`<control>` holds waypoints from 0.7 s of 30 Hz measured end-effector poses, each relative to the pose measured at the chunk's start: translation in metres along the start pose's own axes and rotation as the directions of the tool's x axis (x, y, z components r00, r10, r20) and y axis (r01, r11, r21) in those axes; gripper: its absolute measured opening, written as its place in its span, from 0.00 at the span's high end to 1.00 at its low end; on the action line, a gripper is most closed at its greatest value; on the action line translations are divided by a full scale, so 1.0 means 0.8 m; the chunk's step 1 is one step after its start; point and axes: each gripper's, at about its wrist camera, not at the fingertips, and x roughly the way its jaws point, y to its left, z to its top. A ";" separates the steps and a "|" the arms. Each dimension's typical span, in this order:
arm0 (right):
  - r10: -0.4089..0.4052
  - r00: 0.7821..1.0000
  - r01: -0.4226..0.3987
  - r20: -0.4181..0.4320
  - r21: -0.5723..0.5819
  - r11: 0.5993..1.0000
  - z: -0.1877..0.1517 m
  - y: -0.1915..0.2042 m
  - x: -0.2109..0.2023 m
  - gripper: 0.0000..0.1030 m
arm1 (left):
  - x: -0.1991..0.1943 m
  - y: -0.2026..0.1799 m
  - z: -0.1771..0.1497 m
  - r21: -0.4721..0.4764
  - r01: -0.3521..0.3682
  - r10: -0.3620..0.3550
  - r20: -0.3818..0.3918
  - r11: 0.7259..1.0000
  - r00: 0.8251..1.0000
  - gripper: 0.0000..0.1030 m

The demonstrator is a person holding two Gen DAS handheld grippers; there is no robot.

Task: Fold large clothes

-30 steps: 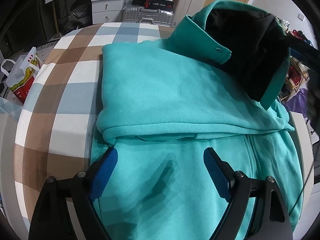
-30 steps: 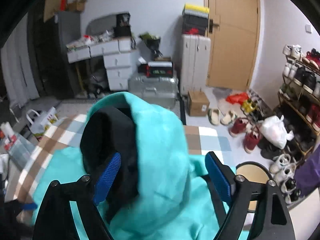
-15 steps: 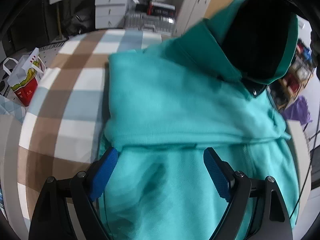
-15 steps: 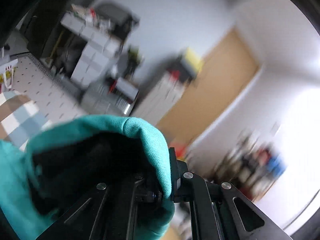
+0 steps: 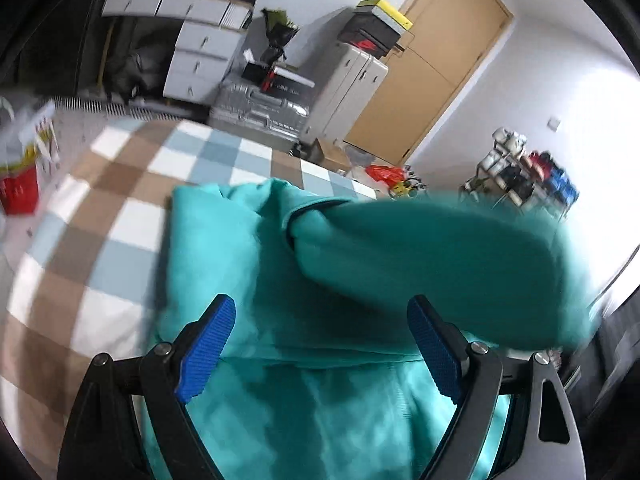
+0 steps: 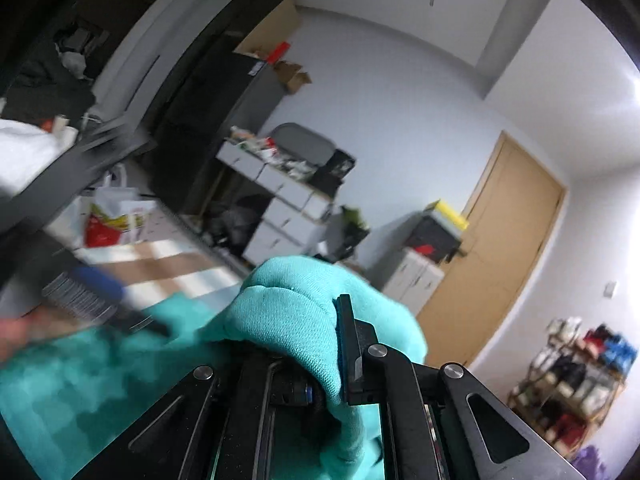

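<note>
Right wrist view shows the right tool (image 6: pixel 340 344) clamped on the teal fleece hoodie's hood (image 6: pixel 304 304). Left tool (image 5: pixel 320 344) hangs open above the hoodie's body. I'd lay that hood flat along the fold, smoothing creases.

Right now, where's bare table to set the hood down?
Bare checkered tablecloth lies left of the teal hoodie and beyond its far edge. The near and right side is crowded: the raised hood, clamped in the right gripper, and the open left gripper.
</note>
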 end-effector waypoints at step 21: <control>0.675 0.673 -0.250 -0.303 0.766 0.593 -0.131 -0.045 -0.017 0.26 | 0.037 -0.016 -0.033 -0.006 0.094 -0.093 -0.235 0.996 0.968 0.18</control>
